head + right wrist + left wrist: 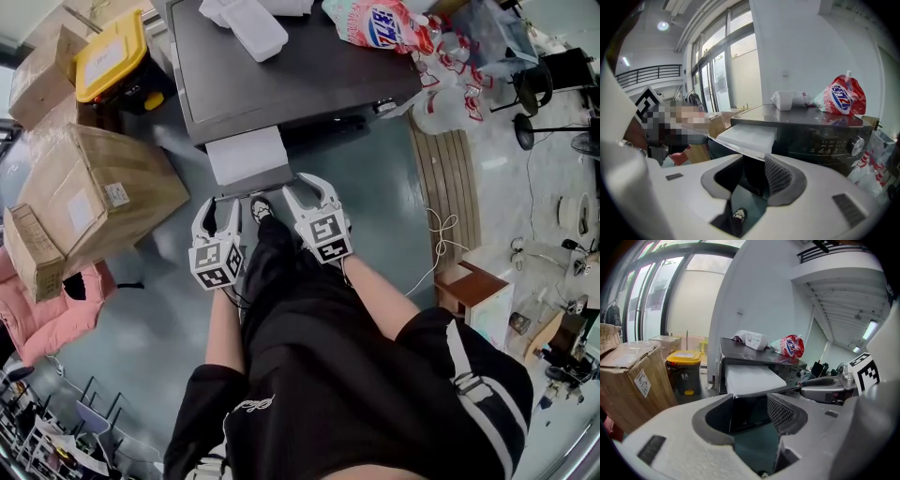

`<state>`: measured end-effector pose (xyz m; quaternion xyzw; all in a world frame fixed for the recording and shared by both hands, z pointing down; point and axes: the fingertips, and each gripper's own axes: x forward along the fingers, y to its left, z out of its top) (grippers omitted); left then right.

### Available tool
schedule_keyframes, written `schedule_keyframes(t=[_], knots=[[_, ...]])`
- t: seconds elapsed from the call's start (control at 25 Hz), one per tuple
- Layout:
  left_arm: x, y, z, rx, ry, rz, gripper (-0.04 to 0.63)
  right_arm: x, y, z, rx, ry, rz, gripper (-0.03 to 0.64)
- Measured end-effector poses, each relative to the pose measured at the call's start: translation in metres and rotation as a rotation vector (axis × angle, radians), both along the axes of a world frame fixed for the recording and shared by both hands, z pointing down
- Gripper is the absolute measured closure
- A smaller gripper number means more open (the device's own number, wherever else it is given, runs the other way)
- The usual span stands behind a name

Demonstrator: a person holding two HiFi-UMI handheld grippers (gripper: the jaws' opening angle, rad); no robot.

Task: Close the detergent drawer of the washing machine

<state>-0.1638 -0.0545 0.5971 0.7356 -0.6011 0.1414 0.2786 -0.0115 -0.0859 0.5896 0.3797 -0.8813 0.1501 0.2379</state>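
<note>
**Head view:** The detergent drawer (246, 155) stands pulled out of the washing machine (300, 75), directly ahead of both tongs. The left tongs (217, 208) and right tongs (307, 189) sit near its front edge, with a shoe (262, 208) between them. A cardboard box (94, 187) lies left of the left tongs.

**Left gripper view:** The left tongs (750, 413) are apart, with nothing clamped. The drawer (754, 378) is just ahead. A yellow bin (684, 366) stands beyond, to the left.

**Right gripper view:** The right tongs (752, 177) are apart, with nothing clamped. The drawer (747, 136) is ahead. A detergent bag (843, 98) rests on the machine top, ahead and to the right.
</note>
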Motion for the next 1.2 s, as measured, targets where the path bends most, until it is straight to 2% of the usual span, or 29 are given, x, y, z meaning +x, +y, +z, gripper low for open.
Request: schedule_keyframes(t=[1.2], knots=[[-0.015, -0.049, -0.001, -0.005, 0.008, 0.017, 0.37, -0.015, -0.048, -0.003, 0.008, 0.016, 0.01, 0.479]])
